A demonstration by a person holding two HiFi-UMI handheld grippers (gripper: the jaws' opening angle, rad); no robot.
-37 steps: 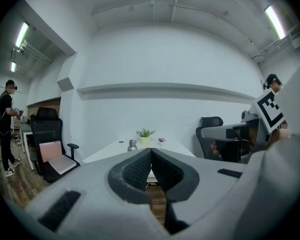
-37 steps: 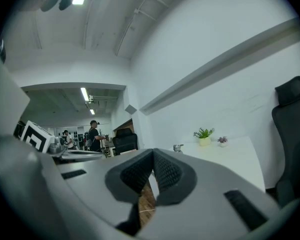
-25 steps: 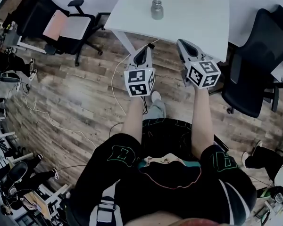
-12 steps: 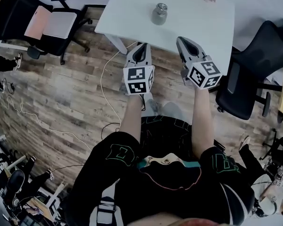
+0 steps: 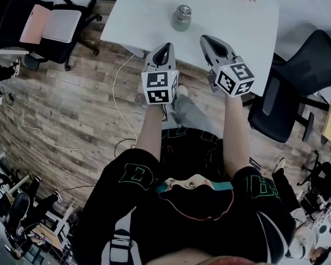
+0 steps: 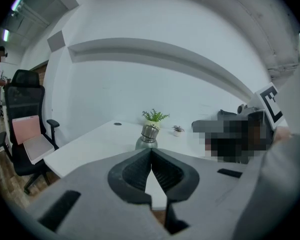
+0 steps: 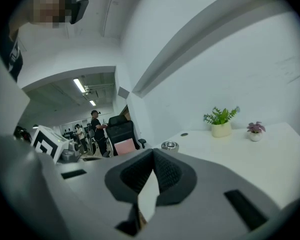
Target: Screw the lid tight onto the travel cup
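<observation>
The right gripper (image 7: 153,153) points at the white table (image 7: 260,156), jaws pressed together on nothing; on the table the travel cup (image 7: 169,145) peeks above them; a green plant (image 7: 221,121) stands at its far edge.

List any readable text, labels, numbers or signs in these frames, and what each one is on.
No readable words or numbers in any view.
Left marker cube: black-and-white square patterns only, no lettering.
Right marker cube: the same, patterns only.
Shorts: green outlined graphics, letter-like but too unclear to read.
Travel cup: no label or print visible.
</observation>
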